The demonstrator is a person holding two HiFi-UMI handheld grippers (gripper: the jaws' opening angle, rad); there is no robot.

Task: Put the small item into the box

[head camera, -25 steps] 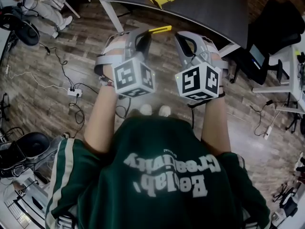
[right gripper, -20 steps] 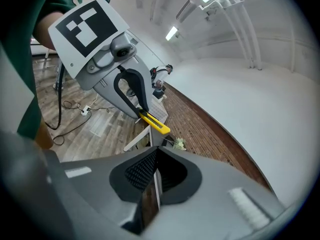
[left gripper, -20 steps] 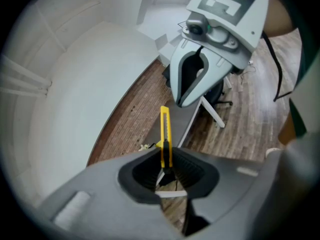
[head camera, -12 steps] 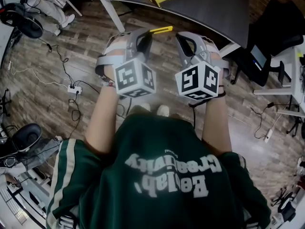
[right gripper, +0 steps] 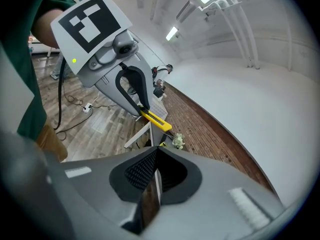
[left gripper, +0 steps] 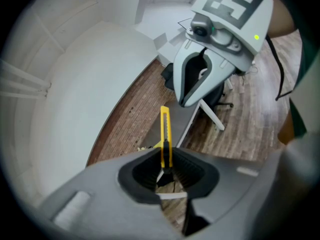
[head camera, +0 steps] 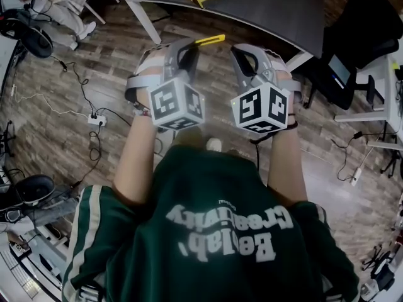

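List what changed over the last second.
Little: the person stepped, so the dark table slid slightly left in the head view and only one white shoe shows. Unchanged: the left gripper stays shut on the yellow utility knife; the right gripper stays shut, empty, beside it.

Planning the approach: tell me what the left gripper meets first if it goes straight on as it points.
Probably the dark grey table. The left gripper, shut on a yellow plastic utility knife, aims towards the table's near edge, knife tip leading. Depth is unclear, so it might dip under instead.
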